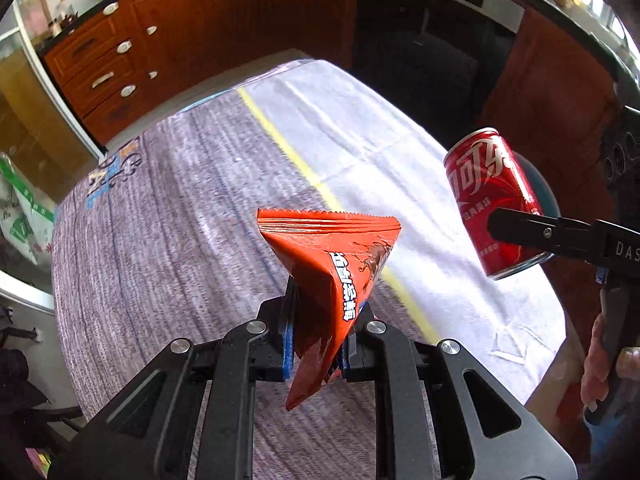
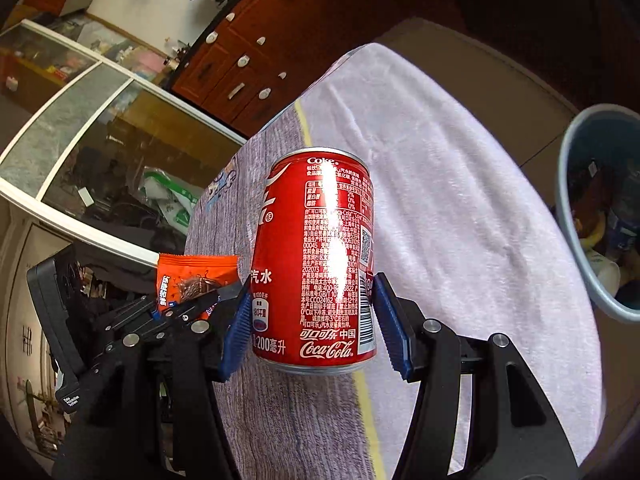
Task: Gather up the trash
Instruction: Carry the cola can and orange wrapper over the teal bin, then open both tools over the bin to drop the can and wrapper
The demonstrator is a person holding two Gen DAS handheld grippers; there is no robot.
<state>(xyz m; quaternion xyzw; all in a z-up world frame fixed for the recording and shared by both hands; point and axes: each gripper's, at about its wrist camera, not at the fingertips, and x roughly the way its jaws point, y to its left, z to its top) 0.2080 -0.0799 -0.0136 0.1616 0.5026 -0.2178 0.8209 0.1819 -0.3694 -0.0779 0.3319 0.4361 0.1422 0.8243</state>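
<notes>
Kitchen cupboards (image 1: 120, 52) in dark red wood line the far wall, and below me sits the desk (image 1: 168, 208), covered with a grey woven cloth and a white towel (image 2: 460, 184) split by a yellow stripe. Nothing is left lying on the part of the cloth I can see; both pieces of trash are already up in the air.

My left gripper (image 1: 318, 344) has its jaws clenched on an orange snack wrapper (image 1: 332, 264), pinched low down so the crimped top flares above the pads. My right gripper (image 2: 316, 320) is grasping a red soda can (image 2: 320, 256) around its lower half, upright, blue pads (image 2: 390, 328) pressed on either side. From the left wrist view the can hangs to the right of the wrapper, the two well apart.

A blue bin (image 2: 576, 216) stands off the right edge of the desk, already holding some rubbish. I judge this to be the carry to that bin. To do it well I would take the can over first, since it is nearer, keep it upright in case any liquid remains, and let go only once it is above the rim. The wrapper is light and may flutter, so I would bring it low over the opening before releasing. I would keep the two grippers apart during the swing.
</notes>
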